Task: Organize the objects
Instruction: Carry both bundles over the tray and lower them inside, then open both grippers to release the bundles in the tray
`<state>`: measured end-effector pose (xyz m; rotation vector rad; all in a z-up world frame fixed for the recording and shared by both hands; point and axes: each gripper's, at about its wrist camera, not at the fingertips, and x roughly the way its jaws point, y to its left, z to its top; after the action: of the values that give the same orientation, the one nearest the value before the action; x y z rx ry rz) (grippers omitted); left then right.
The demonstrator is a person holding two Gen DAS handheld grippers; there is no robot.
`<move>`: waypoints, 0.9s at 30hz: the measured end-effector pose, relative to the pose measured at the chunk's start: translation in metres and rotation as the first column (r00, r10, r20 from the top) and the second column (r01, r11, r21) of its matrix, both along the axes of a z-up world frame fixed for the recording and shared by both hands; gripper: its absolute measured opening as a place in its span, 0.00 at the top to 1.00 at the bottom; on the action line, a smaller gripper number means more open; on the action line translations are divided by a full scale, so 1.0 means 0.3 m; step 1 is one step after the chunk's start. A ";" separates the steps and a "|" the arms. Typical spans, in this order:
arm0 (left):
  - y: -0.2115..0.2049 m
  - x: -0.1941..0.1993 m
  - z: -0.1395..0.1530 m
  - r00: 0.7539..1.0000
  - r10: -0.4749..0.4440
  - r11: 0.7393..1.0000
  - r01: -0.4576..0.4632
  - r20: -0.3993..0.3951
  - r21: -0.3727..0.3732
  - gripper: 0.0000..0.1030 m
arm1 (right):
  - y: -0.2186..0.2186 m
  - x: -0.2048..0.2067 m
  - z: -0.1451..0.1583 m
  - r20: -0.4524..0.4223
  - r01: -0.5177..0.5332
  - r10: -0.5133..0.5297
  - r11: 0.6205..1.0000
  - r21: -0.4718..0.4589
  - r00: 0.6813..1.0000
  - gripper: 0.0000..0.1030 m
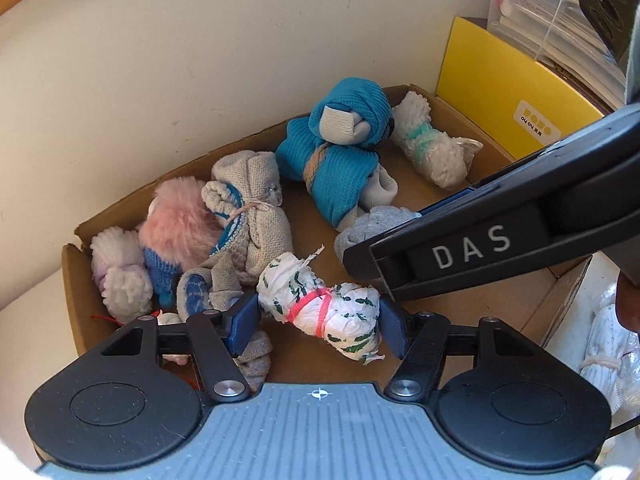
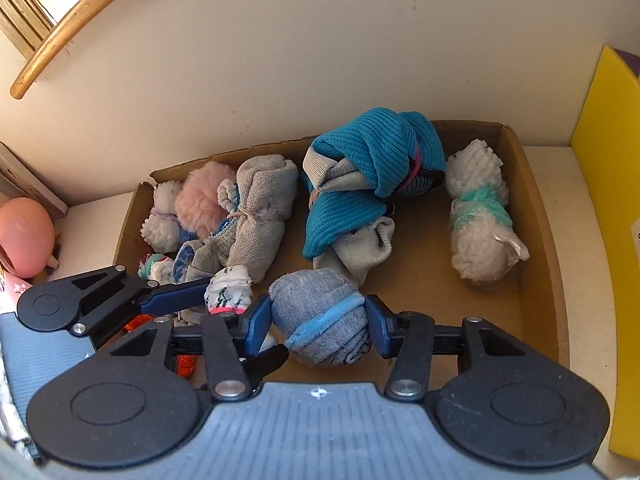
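Left tongs (image 1: 320,322) pinch white green-speckled sock roll (image 1: 320,304); right tongs (image 2: 319,320) pinch grey sock bundle (image 2: 320,320), both over cardboard box (image 2: 536,216).

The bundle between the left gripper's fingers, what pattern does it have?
White cloth bundle with dark green flecks, tied with a red band; clearest in the left wrist view.

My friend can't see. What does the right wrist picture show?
The right gripper holds a grey sock bundle with a blue band over a cardboard box of rolled socks. The left gripper holds a white patterned bundle beside it.
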<state>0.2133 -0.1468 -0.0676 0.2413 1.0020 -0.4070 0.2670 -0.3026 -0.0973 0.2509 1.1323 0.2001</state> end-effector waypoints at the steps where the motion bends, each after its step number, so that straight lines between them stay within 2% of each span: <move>1: 0.000 0.004 -0.004 1.000 0.003 1.000 -0.003 -0.003 0.000 0.32 | 0.007 0.004 -0.003 -0.002 -0.005 0.005 1.000 -0.009 1.000 0.54; 15: 0.009 0.021 -0.033 0.999 0.039 0.999 -0.039 -0.021 0.016 0.31 | 0.031 -0.002 -0.008 -0.008 -0.030 0.029 0.999 -0.032 1.000 0.52; 21: 0.005 0.012 -0.031 0.999 0.037 0.999 -0.037 -0.035 0.015 0.27 | 0.035 -0.037 0.016 0.010 -0.042 0.042 0.998 -0.036 0.999 0.49; 23: 0.007 0.007 -0.027 0.998 0.039 0.999 -0.038 -0.041 0.014 0.26 | 0.033 -0.051 0.027 0.017 -0.042 0.043 0.998 -0.039 0.999 0.45; 27: 0.008 -0.011 -0.015 0.998 0.036 0.999 -0.035 -0.044 0.007 0.25 | 0.024 -0.083 0.051 0.031 -0.040 0.042 0.998 -0.041 0.999 0.45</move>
<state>0.2099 -0.1444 -0.0721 0.2209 1.0494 -0.3782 0.2421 -0.2953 -0.0821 0.1884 1.1096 0.2167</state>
